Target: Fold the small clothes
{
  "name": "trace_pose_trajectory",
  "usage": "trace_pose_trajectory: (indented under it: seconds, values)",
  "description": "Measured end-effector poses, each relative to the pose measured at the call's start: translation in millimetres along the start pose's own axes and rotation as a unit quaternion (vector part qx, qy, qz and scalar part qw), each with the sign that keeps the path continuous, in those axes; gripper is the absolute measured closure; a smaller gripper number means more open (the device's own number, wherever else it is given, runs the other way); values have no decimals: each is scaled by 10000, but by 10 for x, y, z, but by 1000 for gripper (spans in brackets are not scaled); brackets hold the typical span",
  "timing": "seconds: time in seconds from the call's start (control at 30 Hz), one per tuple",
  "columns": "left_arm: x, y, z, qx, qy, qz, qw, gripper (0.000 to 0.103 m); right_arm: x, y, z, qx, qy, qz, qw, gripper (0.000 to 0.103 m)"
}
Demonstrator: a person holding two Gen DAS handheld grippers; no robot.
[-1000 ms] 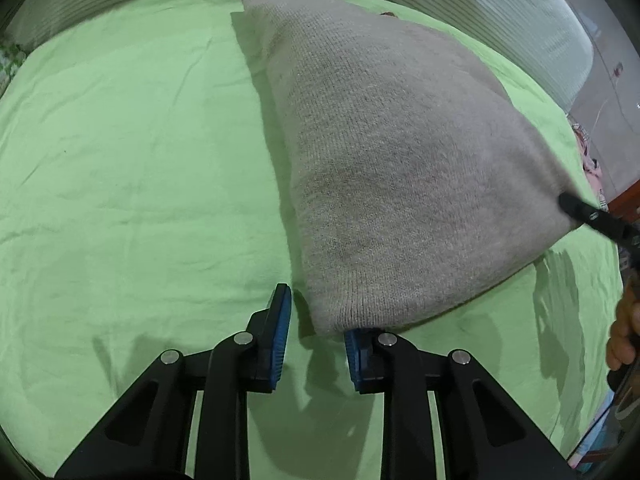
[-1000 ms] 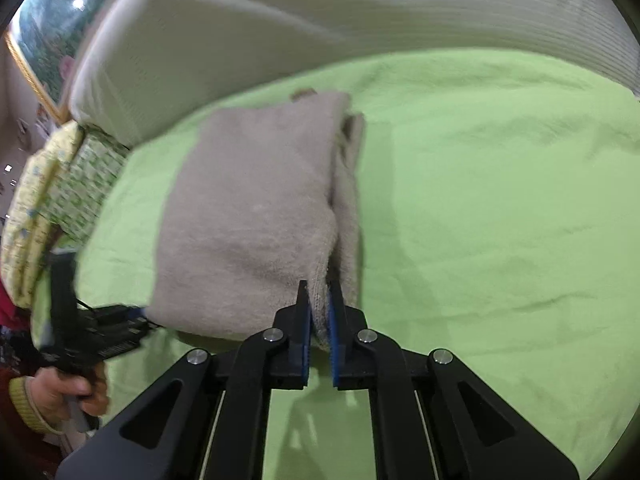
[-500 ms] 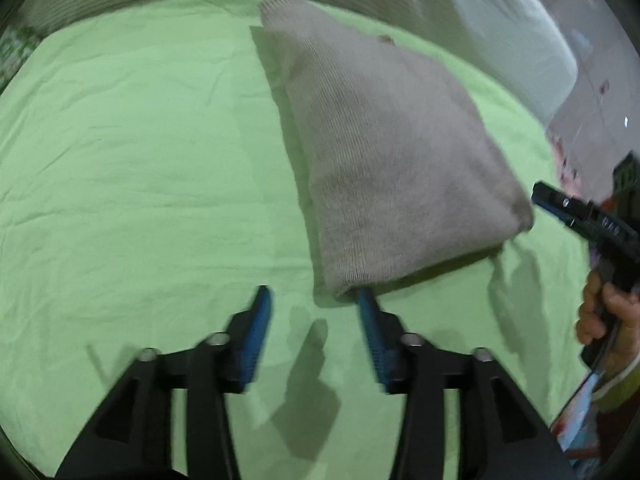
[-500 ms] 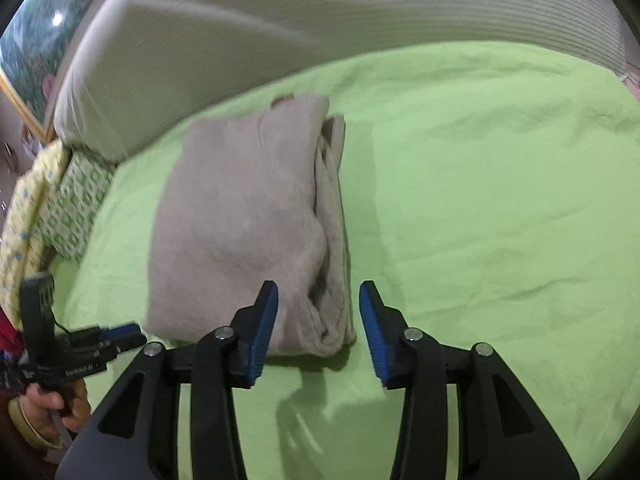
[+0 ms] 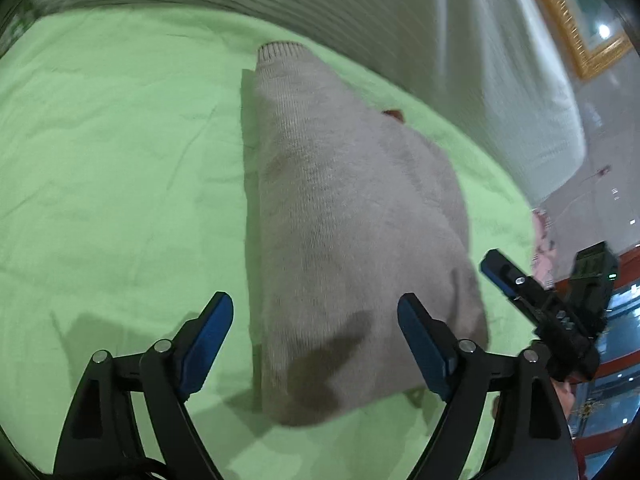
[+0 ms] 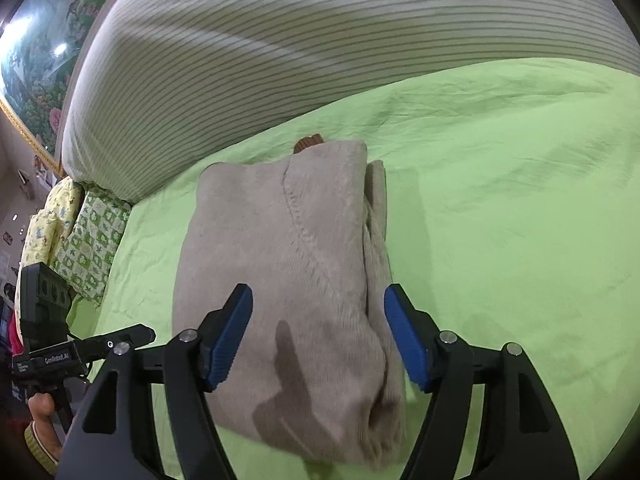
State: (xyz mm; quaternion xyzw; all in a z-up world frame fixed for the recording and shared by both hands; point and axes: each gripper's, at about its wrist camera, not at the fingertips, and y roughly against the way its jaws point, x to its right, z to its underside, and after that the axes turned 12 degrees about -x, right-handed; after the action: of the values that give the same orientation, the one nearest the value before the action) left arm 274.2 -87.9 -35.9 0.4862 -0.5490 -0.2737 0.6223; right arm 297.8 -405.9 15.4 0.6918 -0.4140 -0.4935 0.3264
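Observation:
A beige knit sweater (image 5: 352,232) lies folded into a thick rectangle on the green bedsheet (image 5: 120,168). It also shows in the right wrist view (image 6: 288,272), with its layered folded edges along the right side. My left gripper (image 5: 316,336) is open and empty, hovering over the sweater's near end. My right gripper (image 6: 320,332) is open and empty, also over the near end of the sweater. The right gripper shows in the left wrist view (image 5: 520,284) at the sweater's right corner. The left gripper shows in the right wrist view (image 6: 92,348) at the lower left.
A striped white bolster (image 6: 320,48) runs along the far edge of the bed. A green patterned pillow (image 6: 88,240) and a yellow one (image 6: 44,224) lie at the far left. A gold-framed picture (image 5: 572,28) hangs on the wall.
Both grippers have let go of the sweater and opened wide. The sweater has dropped flat onto the sheet, and both grippers have moved over its near end.

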Motion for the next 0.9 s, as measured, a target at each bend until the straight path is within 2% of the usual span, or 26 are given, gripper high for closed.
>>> trace_pose_trajectory:
  seconds: [0.13,0.37,0.43,0.57,0.67,0.8,0.87,0.9]
  values:
    - [42,-170,-168,-59,-55,-112,9999,18,63,-113,-135,-96,-49,-62,9999,32]
    - [-97,-366,-336,7,176,72,9998,9,191,-371,-273,-414,-4,-77,9991,32]
    - [-165,-434,-346,-36,231,137,9996,3,236,-429,-279,-483,-6,-8,9988,32]
    - [-310,-568,-365,-135,448,442,9979,1,302,-493,-276,-538,34,-93,9985,32]
    - [-313,-614,-378,-101,388,472,9981,1,312,-521,-295,-557,72,-110,9984,32]
    - [-279,-663,-391,-119,291,534,9981,6,311,-549,-329,-590,103,-136,9981,32]
    - [-284,-681,-422,-168,318,718,9968,15,305,-573,-334,-625,81,-176,9979,32]
    - [-311,-672,-440,-210,325,868,9955,24,303,-592,-335,-675,73,-221,9975,33]
